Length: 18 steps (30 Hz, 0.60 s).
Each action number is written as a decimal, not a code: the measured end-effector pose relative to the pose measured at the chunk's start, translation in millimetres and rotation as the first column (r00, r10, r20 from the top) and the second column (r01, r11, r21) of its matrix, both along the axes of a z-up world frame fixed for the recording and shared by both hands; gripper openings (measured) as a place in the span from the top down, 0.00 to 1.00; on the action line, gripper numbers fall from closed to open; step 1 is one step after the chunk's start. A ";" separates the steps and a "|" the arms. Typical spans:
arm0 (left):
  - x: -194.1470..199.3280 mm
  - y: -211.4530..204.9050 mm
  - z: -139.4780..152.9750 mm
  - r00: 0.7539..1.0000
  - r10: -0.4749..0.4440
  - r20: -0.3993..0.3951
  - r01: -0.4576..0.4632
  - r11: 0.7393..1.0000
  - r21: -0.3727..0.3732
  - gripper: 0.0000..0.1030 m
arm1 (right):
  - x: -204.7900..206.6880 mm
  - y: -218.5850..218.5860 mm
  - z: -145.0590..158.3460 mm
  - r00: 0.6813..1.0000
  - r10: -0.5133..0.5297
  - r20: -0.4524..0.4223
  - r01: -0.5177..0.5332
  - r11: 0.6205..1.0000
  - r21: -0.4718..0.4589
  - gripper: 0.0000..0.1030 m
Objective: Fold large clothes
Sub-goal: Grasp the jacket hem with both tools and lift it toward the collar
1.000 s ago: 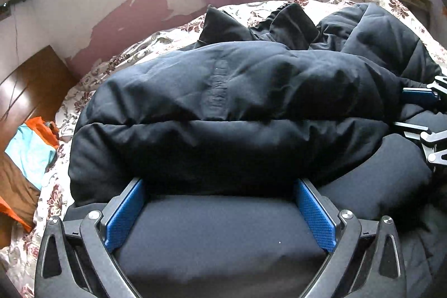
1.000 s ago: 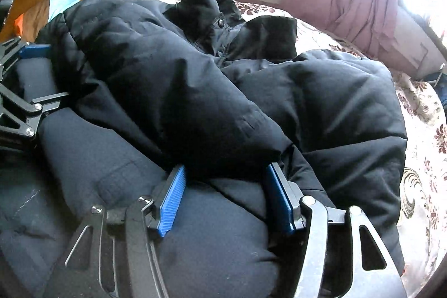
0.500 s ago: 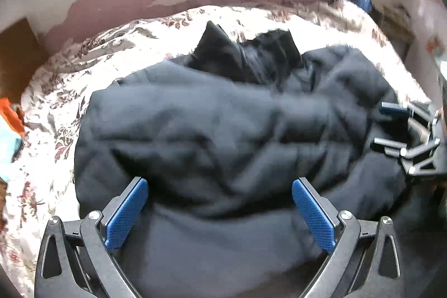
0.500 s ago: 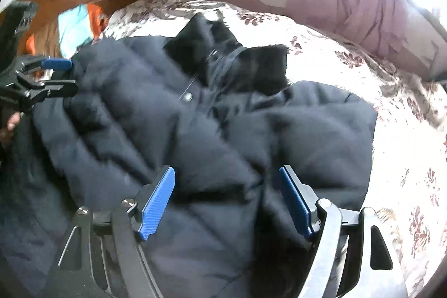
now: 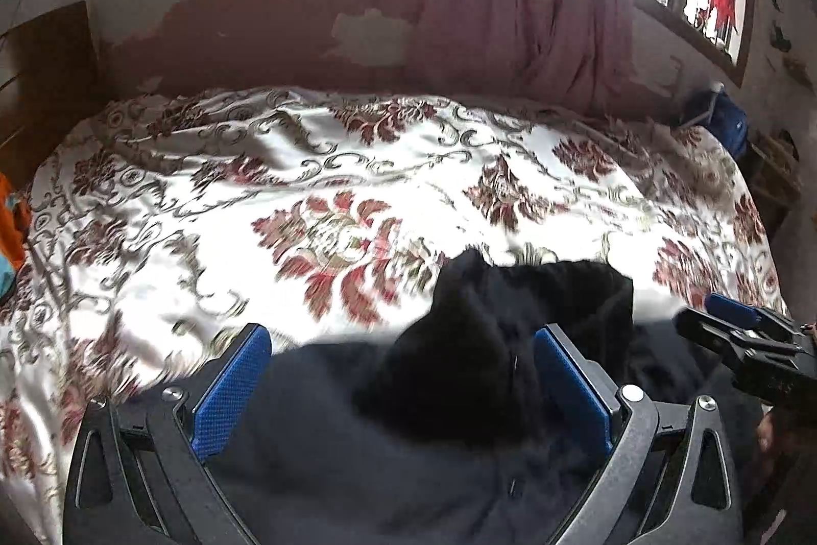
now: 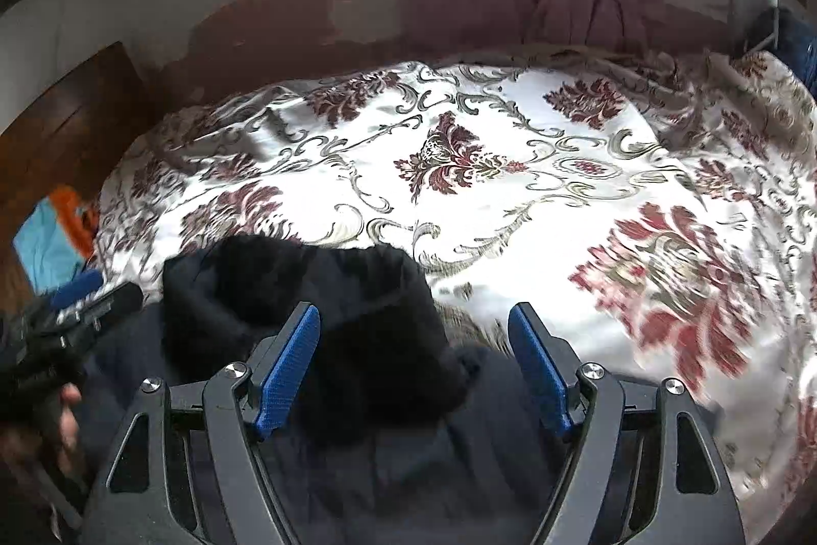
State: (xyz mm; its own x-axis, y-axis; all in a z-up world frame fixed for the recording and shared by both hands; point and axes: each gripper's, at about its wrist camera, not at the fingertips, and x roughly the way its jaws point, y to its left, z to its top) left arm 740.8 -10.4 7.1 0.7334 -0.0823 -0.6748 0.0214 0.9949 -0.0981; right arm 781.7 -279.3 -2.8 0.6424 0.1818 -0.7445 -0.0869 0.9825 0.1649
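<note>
A black padded jacket lies bunched at the near edge of the bed, its darker hood pointing toward the far wall. My left gripper hovers over it, open, its blue pads wide apart and pressing on nothing. In the right wrist view the jacket sits low and left, and my right gripper stands open above its right edge, partly over bare bedspread. Each gripper shows in the other's view: the right gripper at the right edge, the left gripper at the left edge.
A white bedspread with red flowers covers the bed beyond the jacket. A pink curtain hangs under the window. A wooden headboard and orange and teal clothes are at the left. A blue bag sits far right.
Both grippers have drawn back and risen off the jacket, which now fills only the bottom of each view. The right gripper's jaws have widened and let go of the fold.
</note>
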 end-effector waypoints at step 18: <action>-14.7 -3.6 -0.9 0.995 -0.100 0.020 0.098 0.992 0.085 0.95 | -48.1 -8.5 5.5 0.989 0.129 0.066 -0.118 0.982 -0.146 0.95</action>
